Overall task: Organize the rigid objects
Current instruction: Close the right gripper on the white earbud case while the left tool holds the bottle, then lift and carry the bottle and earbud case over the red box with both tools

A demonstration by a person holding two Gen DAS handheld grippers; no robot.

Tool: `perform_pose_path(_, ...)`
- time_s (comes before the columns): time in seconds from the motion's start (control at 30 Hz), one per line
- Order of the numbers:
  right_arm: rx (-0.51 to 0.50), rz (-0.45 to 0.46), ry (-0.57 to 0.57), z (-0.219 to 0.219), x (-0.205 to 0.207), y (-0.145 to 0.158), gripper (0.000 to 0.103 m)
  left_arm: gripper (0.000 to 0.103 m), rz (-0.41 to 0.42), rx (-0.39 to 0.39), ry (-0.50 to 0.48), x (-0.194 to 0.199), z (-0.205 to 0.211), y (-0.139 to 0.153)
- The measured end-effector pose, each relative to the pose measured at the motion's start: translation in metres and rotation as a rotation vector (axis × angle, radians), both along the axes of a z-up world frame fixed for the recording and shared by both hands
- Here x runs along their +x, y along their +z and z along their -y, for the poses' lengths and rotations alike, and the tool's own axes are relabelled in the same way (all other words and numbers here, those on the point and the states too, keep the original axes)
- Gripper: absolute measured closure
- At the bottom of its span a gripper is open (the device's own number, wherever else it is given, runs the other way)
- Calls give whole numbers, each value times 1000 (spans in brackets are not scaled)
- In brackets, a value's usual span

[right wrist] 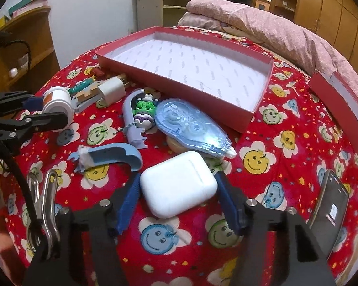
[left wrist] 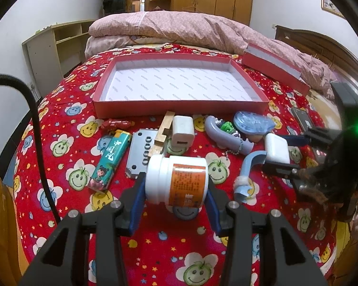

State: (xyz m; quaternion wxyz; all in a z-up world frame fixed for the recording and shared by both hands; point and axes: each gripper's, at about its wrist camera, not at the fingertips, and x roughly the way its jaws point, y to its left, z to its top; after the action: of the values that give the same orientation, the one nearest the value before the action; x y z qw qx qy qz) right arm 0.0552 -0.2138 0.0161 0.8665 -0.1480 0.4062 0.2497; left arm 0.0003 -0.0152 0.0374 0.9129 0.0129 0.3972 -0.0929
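My left gripper (left wrist: 176,188) is shut on a white pill bottle (left wrist: 176,181) with an orange label, held on its side just above the red bedspread; it also shows in the right wrist view (right wrist: 57,103). My right gripper (right wrist: 177,186) is shut on a white earbud case (right wrist: 177,182), which also shows in the left wrist view (left wrist: 276,151). An empty red box (left wrist: 179,83) with a white lining lies beyond the objects, also in the right wrist view (right wrist: 191,62). Between lie a green lighter (left wrist: 109,158), a white charger (left wrist: 182,131), a blue tape dispenser (right wrist: 193,127) and a green toy keychain (right wrist: 144,113).
The red box lid (left wrist: 274,68) lies at the right, against a pink quilt (left wrist: 179,27). A phone (right wrist: 331,212) lies at the right. A metal clip (right wrist: 43,202) hangs at the left of the right wrist view. A blue curved piece (right wrist: 112,157) and a grey metal plate (left wrist: 140,152) lie nearby.
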Motion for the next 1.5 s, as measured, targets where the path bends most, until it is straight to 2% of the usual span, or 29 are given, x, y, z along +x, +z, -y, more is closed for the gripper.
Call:
perform_pose_path(0.5,-4,-10,-54,-8,-28,14,40,56,11,-13,29,-8,-15,16)
perform_pose_path(0.8,65,-27,-101,-12,-28,35,40,56,-11,-24,42,8,-22,31)
perform_pose_path(1.23,190,-21,-208,-9,15,80,40,56,79,42,41,58,-13,88)
perform_pose_path(1.5,242,-45,-262,-11,64,90,40,56,61,52,42,100,-4,92)
